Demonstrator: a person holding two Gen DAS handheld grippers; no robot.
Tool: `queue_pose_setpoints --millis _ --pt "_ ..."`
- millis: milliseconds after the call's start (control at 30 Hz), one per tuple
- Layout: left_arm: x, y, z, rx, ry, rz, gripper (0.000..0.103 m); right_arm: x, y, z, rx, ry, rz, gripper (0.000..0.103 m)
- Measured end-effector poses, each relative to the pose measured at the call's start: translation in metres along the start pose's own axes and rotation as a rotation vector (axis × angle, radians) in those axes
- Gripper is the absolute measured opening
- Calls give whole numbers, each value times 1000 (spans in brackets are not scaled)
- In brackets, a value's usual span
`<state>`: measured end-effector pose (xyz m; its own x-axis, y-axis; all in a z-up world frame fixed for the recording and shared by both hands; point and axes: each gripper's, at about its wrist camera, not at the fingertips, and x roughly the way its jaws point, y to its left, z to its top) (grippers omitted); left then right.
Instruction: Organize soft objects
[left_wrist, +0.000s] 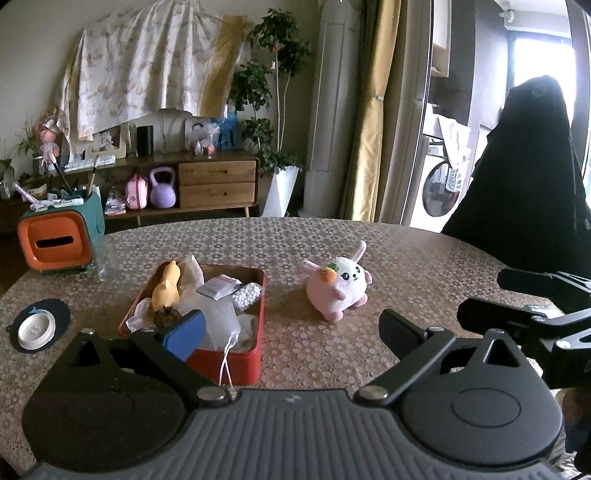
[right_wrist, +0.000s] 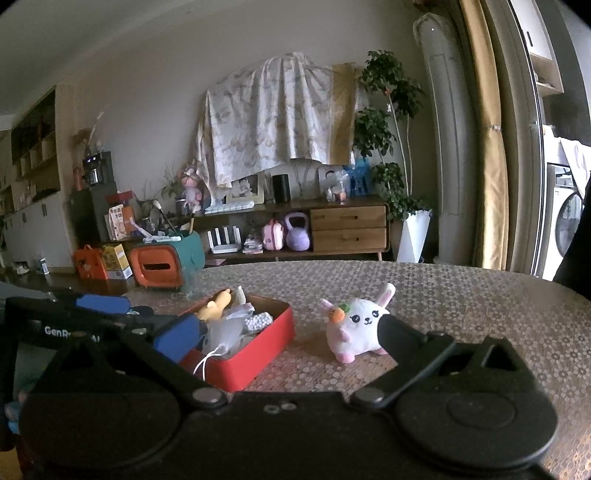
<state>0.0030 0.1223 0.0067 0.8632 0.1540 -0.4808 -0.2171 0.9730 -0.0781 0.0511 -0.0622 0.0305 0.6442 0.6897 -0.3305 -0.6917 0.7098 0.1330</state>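
**Bunny loose on table, both tongs spread and empty**

Bunny (left_wrist: 338, 282) sits upright on the table (left_wrist: 424, 251), ahead of the left tongs (left_wrist: 291, 332) and a little right of their centre line. It lies apart from the red tin (left_wrist: 236, 363), which is ahead-left, its near corner partly behind the left finger. From the right tongs (right_wrist: 284, 336) the bunny (right_wrist: 360, 323) is ahead-right, its lower right side hidden behind the right finger; contact there cannot be told. Tin (right_wrist: 258, 354) lies ahead-left of these tongs.

Left tongs: jaws wide apart, nothing between them. Right tongs: jaws wide apart, nothing held.

Tin already holds a yellow plush (left_wrist: 167, 288), white pouches, a packet and a beaded item, heaped near rim height. A white cord (left_wrist: 226, 363) hangs over the near wall.

Judgement: bunny is the remaining soft item to go into the tin.

Risks:
- Round, squashy body; a shallow pinch on an ear or a foot may slip, or let it swing and drop.
- Tin is crowded; pressing the bunny in could push the pouches or plush over the rim.
- Tin is probably light; a sideways shove from a finger could slide it on the patterned cloth.
- Hanging cord could snag a finger on approach.
- Glass (left_wrist: 105, 258) stands ahead-left beyond the tin; a wide swing may tip it.
- The two tongs are close; they could collide.
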Motion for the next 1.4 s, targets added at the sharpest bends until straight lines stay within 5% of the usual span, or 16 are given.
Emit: queue_pose_setpoints --millis 1400 --pt "-13 -8 -2 6 -53 -55 101 -2 -1 -4 46 -8 -34 103"
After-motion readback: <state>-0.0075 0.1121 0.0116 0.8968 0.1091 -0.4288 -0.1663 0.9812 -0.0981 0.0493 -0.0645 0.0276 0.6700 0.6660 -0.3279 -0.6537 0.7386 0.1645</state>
